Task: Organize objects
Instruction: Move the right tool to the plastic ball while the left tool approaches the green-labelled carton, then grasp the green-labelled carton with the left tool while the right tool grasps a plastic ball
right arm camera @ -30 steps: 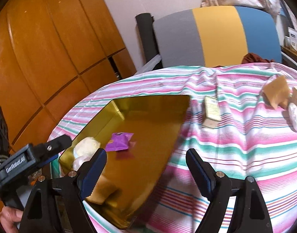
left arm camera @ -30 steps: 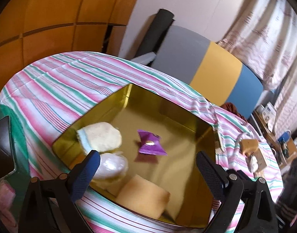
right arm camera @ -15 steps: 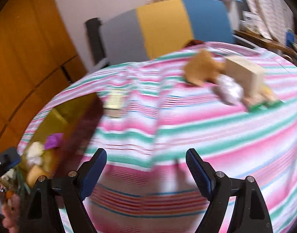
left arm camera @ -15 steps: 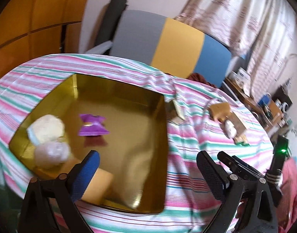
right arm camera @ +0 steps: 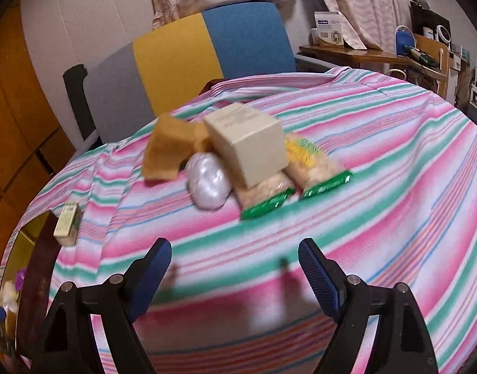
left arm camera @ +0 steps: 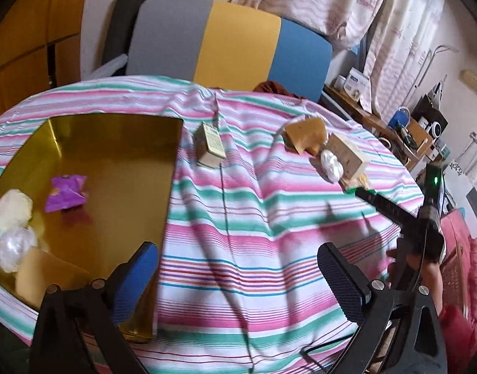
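A table under a pink, green and white striped cloth [left arm camera: 254,218]. At its left sits a gold tin [left arm camera: 120,168] holding a purple wrapper [left arm camera: 65,193], two pale wrapped lumps and a tan block. The left gripper [left arm camera: 238,277] hovers by the tin's corner, fingers spread and empty. The right gripper [right arm camera: 235,268] — also spread, empty — faces a pile: a cream box [right arm camera: 247,146], a white wrapped oval [right arm camera: 209,180], a brown packet [right arm camera: 167,152], two green-edged snack bags [right arm camera: 316,168]. A small carton [left arm camera: 210,143] lies just beside the tin.

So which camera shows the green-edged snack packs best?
The right wrist view: both snack packs lie in full sight beside the box. The left wrist view shows only a green sliver behind the other gripper.
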Demonstrator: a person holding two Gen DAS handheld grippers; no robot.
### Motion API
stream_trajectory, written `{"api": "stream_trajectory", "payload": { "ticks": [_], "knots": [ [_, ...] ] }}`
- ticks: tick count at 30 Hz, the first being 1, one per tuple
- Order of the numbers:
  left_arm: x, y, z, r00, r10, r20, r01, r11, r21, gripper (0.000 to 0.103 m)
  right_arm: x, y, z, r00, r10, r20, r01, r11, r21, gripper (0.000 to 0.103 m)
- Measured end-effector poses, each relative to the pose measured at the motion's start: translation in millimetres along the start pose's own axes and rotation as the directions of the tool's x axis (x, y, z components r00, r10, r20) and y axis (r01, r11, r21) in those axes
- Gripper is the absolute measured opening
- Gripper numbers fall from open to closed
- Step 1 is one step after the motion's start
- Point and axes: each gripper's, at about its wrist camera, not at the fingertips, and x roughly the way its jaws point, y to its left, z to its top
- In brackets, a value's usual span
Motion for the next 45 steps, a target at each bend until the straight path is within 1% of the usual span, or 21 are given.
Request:
{"api": "stream_trajectory", "payload": {
  "ticks": [2, 6, 7, 8, 10, 13, 14, 16, 17, 18, 19, 21, 22, 25, 27, 31, 36, 39, 42, 44, 45],
  "knots": [
    [5.2, -3.7, -1.3, 1.000, 0.006, -0.015, -0.005, 1.000, 0.004, 0.103, 3.3, -1.7, 6.2, 1.000, 0.013, 0.004, -0.013, 1.000, -0.016, 0.085],
    [13.3, -9.8, -5.0, 0.999, 0.007, -0.047, -0.007, 1.000, 0.008, 0.103, 16.2, 14.4, 15.6, 0.993, 0.121, 0.004, -0.121, 0.990, -0.067, 0.085],
    [15.1, -11.0, -5.5, 0.999, 0.007, -0.051, -0.006, 1.000, 0.009, 0.103, 21.0, 19.2, 18.9, 0.990, 0.137, 0.007, -0.136, 0.987, -0.082, 0.085],
    [16.2, -12.6, -6.0, 0.998, 0.010, -0.054, -0.009, 1.000, 0.011, 0.103, 23.4, 24.2, 20.3, 0.991, 0.133, 0.011, -0.131, 0.987, -0.092, 0.084],
    [17.7, -14.7, -6.2, 0.998, 0.014, -0.057, -0.013, 1.000, 0.016, 0.103, 34.1, 31.2, 28.3, 0.993, 0.112, 0.026, -0.109, 0.988, -0.107, 0.078],
    [19.2, -16.8, -5.9, 0.998, 0.023, -0.057, -0.022, 0.999, 0.025, 0.103, 47.7, 35.6, 37.9, 0.995, 0.089, 0.034, -0.084, 0.988, -0.131, 0.074],
    [19.5, -16.6, -5.8, 0.998, 0.029, -0.057, -0.028, 0.999, 0.027, 0.103, 53.5, 37.2, 40.2, 0.997, 0.076, 0.027, -0.071, 0.987, -0.145, 0.074],
    [21.7, -15.3, -4.9, 0.998, 0.037, -0.059, -0.035, 0.999, 0.027, 0.103, 65.7, 38.3, 43.2, 0.999, 0.045, 0.006, -0.044, 0.985, -0.164, 0.068],
    [23.0, -13.8, -4.5, 0.997, 0.041, -0.062, -0.039, 0.999, 0.022, 0.103, 72.7, 37.4, 45.1, 0.999, 0.041, -0.014, -0.043, 0.987, -0.156, 0.066],
    [24.4, -13.1, -4.1, 0.997, 0.043, -0.064, -0.041, 0.999, 0.018, 0.103, 78.0, 35.9, 46.4, 0.999, 0.044, -0.028, -0.047, 0.989, -0.143, 0.062],
    [26.0, -12.9, -3.8, 0.997, 0.042, -0.067, -0.041, 0.999, 0.015, 0.103, 80.8, 34.3, 47.4, 0.998, 0.048, -0.031, -0.052, 0.990, -0.131, 0.057],
    [29.1, -12.4, -1.6, 0.997, 0.038, -0.071, -0.038, 0.999, 0.009, 0.103, 83.7, 34.8, 47.4, 0.998, 0.049, -0.032, -0.053, 0.989, -0.136, 0.053],
    [31.1, -12.5, -0.4, 0.996, 0.041, -0.073, -0.041, 0.999, 0.007, 0.103, 87.2, 37.2, 45.8, 0.998, 0.047, -0.043, -0.053, 0.987, -0.151, 0.048],
    [37.9, -14.0, 6.9, 0.996, 0.043, -0.073, -0.043, 0.999, 0.000, 0.103, 92.6, 46.0, 41.4, 0.998, 0.019, -0.061, -0.031, 0.979, -0.201, 0.039],
    [42.4, -16.3, 14.0, 0.997, 0.050, -0.060, -0.050, 0.999, 0.003, 0.103, 88.9, 50.1, 39.1, 0.999, 0.011, -0.045, -0.020, 0.974, -0.225, 0.039],
    [57.2, -24.3, 33.0, 0.995, 0.091, -0.031, -0.089, 0.995, 0.038, 0.103, 80.1, 50.1, 33.9, 0.999, 0.023, -0.041, -0.032, 0.975, -0.222, 0.038],
    [89.7, -29.8, 65.9, 0.986, 0.167, 0.000, -0.166, 0.984, 0.069, 0.103, 65.7, 43.9, 23.4, 0.999, 0.050, -0.017, -0.052, 0.982, -0.181, 0.038],
    [107.1, -28.5, 82.0, 0.973, 0.230, 0.015, -0.231, 0.970, 0.081, 0.103, 61.2, 44.0, 22.1, 0.999, 0.045, 0.011, -0.042, 0.983, -0.179, 0.038],
    [127.8, -26.3, 96.4, 0.954, 0.300, 0.023, -0.301, 0.947, 0.108, 0.102, 60.5, 43.4, 21.7, 0.999, 0.039, 0.023, -0.034, 0.984, -0.174, 0.038],
    [139.1, -24.9, 100.9, 0.945, 0.325, 0.020, -0.325, 0.937, 0.126, 0.099, 61.1, 42.2, 22.0, 0.999, 0.041, 0.023, -0.036, 0.985, -0.167, 0.038],
    [144.7, -24.6, 102.6, 0.944, 0.329, 0.014, -0.327, 0.935, 0.137, 0.096, 61.4, 41.3, 22.1, 0.999, 0.042, 0.024, -0.037, 0.986, -0.162, 0.038]
  ]
}}
